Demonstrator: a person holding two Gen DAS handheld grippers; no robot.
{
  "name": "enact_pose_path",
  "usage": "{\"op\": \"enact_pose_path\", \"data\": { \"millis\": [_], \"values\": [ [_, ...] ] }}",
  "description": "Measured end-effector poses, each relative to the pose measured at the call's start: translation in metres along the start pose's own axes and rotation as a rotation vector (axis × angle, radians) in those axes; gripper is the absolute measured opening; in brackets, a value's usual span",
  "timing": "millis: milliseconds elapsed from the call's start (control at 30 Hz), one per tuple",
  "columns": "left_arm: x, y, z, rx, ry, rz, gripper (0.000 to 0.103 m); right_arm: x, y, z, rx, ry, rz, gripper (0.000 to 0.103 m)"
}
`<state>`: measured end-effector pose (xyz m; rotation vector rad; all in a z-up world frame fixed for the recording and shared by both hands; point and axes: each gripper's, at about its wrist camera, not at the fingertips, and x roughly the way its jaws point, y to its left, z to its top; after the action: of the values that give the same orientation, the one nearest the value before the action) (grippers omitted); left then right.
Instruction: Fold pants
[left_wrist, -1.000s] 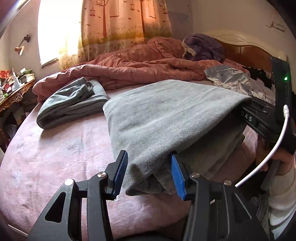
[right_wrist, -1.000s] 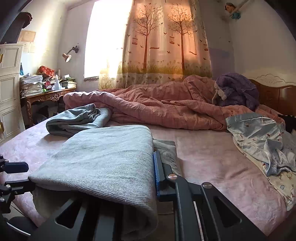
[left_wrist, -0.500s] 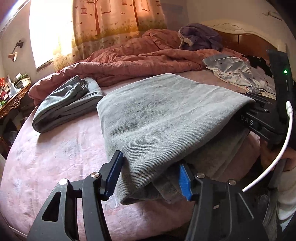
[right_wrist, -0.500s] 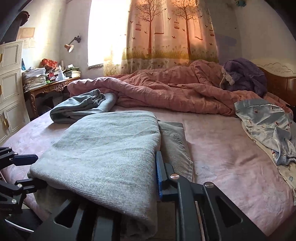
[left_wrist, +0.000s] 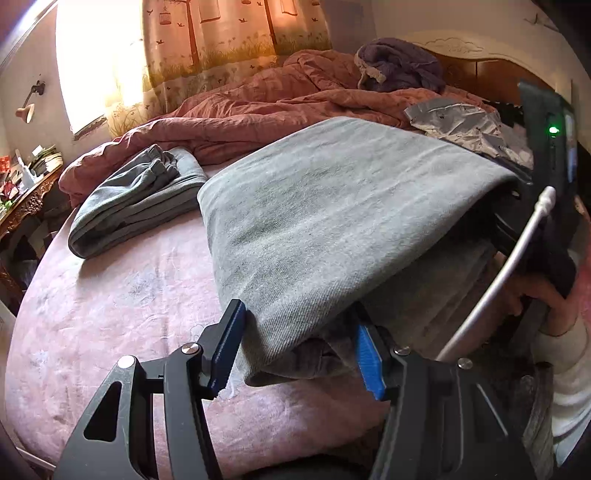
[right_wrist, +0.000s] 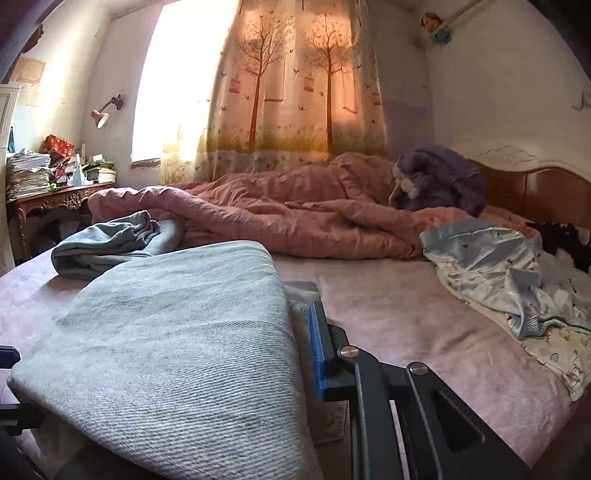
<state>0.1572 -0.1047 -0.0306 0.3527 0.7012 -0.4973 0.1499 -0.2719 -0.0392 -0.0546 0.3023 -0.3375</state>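
Thick grey pants (left_wrist: 332, 221), folded double, hang between my two grippers just above the pink bed sheet (left_wrist: 110, 314). The near corner of the fold lies between the blue pads of my left gripper (left_wrist: 299, 354), whose jaws have been opening; the pads stand beside the cloth without pressing it. My right gripper (right_wrist: 284, 347) is shut on the other end of the pants (right_wrist: 177, 332). Its right pad (right_wrist: 317, 350) bears on the cloth, and the draped fold hides its other finger. The left wrist view shows the right gripper's body (left_wrist: 517, 206) at the fold's far right end.
A second folded grey garment (left_wrist: 140, 210) lies at the far left of the bed. A crumpled pink quilt (right_wrist: 295, 221) runs along the back, with a purple garment (right_wrist: 439, 181) near the wooden headboard (right_wrist: 535, 192). Light blue printed clothes (right_wrist: 509, 273) lie at the right. A cluttered desk (right_wrist: 55, 195) stands at the left.
The left gripper's jaws have spread wider around the pants corner. The right wrist view dipped and then tipped up again. The pants stay slung between both grippers.
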Motion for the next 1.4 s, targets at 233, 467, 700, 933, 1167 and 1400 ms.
{"op": "enact_pose_path", "data": {
  "millis": [233, 467, 700, 933, 1167, 1400],
  "values": [
    [0.022, 0.004, 0.008, 0.007, 0.021, 0.002, 0.061, -0.001, -0.018, -0.003, 0.056, 0.098, 0.113, 0.015],
    [0.038, 0.012, 0.013, -0.030, 0.042, -0.007, 0.064, -0.020, -0.004, 0.010, 0.001, 0.019, 0.116, 0.010],
    [0.014, 0.014, 0.005, -0.049, -0.045, -0.025, 0.055, -0.010, -0.010, -0.023, 0.003, 0.137, 0.105, 0.008],
    [-0.021, 0.017, -0.001, -0.035, -0.091, -0.083, 0.051, -0.017, -0.009, -0.034, -0.045, 0.137, 0.089, 0.008],
    [-0.048, 0.038, -0.001, -0.136, -0.159, -0.085, 0.043, -0.010, -0.030, -0.021, 0.027, 0.132, 0.115, 0.008],
    [-0.011, 0.052, 0.017, -0.194, -0.119, -0.086, 0.023, 0.010, -0.042, -0.034, 0.080, 0.211, 0.099, 0.008]
  ]
}}
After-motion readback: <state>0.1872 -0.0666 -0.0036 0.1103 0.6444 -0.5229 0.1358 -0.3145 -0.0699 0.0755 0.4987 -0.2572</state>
